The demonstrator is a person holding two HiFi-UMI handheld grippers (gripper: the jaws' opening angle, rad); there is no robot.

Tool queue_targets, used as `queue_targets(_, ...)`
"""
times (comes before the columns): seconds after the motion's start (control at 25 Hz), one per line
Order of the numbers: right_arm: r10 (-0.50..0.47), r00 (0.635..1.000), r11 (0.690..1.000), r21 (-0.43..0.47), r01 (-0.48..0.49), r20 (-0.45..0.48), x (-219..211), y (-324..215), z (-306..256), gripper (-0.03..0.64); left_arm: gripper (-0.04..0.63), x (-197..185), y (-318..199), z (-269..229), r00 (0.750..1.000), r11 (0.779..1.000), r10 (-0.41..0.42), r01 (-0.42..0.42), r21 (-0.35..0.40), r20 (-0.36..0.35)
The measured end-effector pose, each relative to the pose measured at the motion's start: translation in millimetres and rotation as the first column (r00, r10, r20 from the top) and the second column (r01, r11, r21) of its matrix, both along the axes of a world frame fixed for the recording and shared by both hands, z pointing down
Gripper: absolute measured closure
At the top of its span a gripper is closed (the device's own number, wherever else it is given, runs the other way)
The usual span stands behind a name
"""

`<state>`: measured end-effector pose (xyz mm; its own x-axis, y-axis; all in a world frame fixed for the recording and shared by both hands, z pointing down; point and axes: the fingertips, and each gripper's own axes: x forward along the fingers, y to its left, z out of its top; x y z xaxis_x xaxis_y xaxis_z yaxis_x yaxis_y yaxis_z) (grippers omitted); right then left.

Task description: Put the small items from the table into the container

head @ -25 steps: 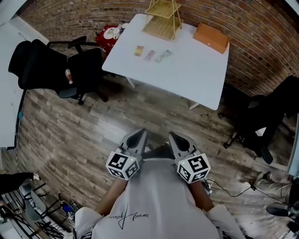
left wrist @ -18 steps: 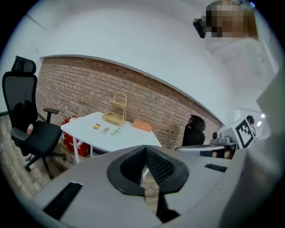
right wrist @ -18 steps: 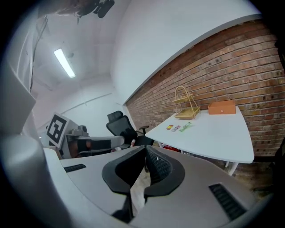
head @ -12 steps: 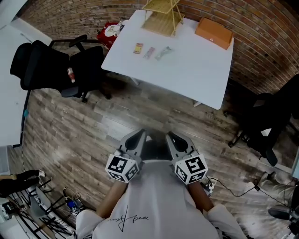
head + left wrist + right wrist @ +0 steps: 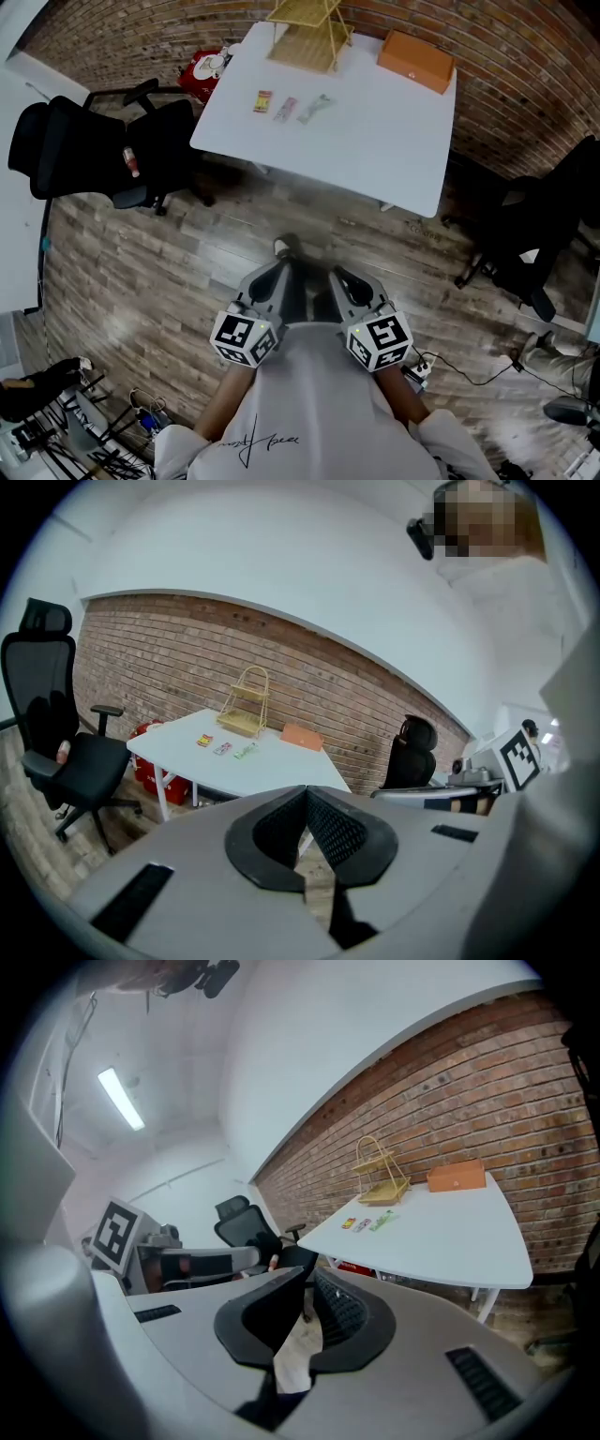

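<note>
Small items (image 5: 285, 107), three flat packets, lie in a short row on the white table (image 5: 375, 150). It stands well ahead of me across the wooden floor, and the row is toward its far left part. Behind the packets, by the brick wall, stand a yellow wire basket rack (image 5: 305, 33) and an orange box (image 5: 416, 61). From this far off I cannot tell which is the container meant.

I judge the packets light, thin and soft. They are likely slick wrappers that may slide on the smooth top. Each wants a pinch across one end, with the jaws coming in low.

The green packet (image 5: 315, 109) is the longest and lies slanted. The pink packet (image 5: 285, 108) sits just beside it. The yellow packet (image 5: 262, 100), the shortest, ends the row on the left.

My left gripper (image 5: 279, 274) and right gripper (image 5: 343, 281) are held close in front of my chest. Both have jaws pressed together with nothing between them.
</note>
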<state>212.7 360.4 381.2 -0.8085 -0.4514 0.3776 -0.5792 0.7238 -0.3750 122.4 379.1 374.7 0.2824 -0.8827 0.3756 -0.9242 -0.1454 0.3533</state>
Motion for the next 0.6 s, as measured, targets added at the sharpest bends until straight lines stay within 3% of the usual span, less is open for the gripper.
queue_targets(0.6,-0.025,0.999,0.999,0.023,0.026,-0.043,-54.3,-46.7,-10.1,0.594,0.584,-56.0,-56.4,-6.4,0.996,0.999,-0.033,0.035,0.035,-0.078)
